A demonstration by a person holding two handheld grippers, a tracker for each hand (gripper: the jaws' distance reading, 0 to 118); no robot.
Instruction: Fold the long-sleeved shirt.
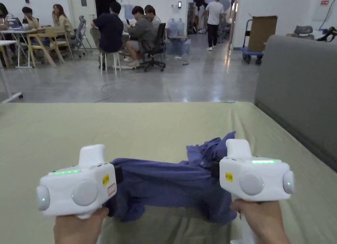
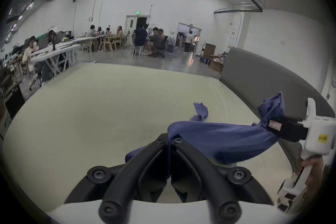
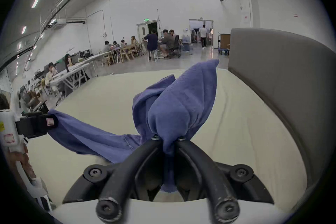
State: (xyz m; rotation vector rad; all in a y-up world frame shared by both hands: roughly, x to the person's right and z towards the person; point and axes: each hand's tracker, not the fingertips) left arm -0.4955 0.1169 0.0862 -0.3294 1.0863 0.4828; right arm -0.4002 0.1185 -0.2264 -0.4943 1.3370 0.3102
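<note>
In the head view the white housings hide the jaws of the left gripper (image 1: pixel 116 175) and the right gripper (image 1: pixel 215 169), so the grip on the shirt (image 1: pixel 171 185) cannot be judged there. The shirt is bunched, its sleeves and collar not distinguishable. Both hands (image 1: pixel 77 226) are cut off by the bottom edge. The far people (image 2: pixel 145 37) are too small to make out.

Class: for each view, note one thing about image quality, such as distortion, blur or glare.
Head view: straight lines, sharp blue shirt, glare on the floor. Left gripper view: fisheye bending, dark corners. Right gripper view: same bending, cloth at the hand-held gripper slightly soft.
</note>
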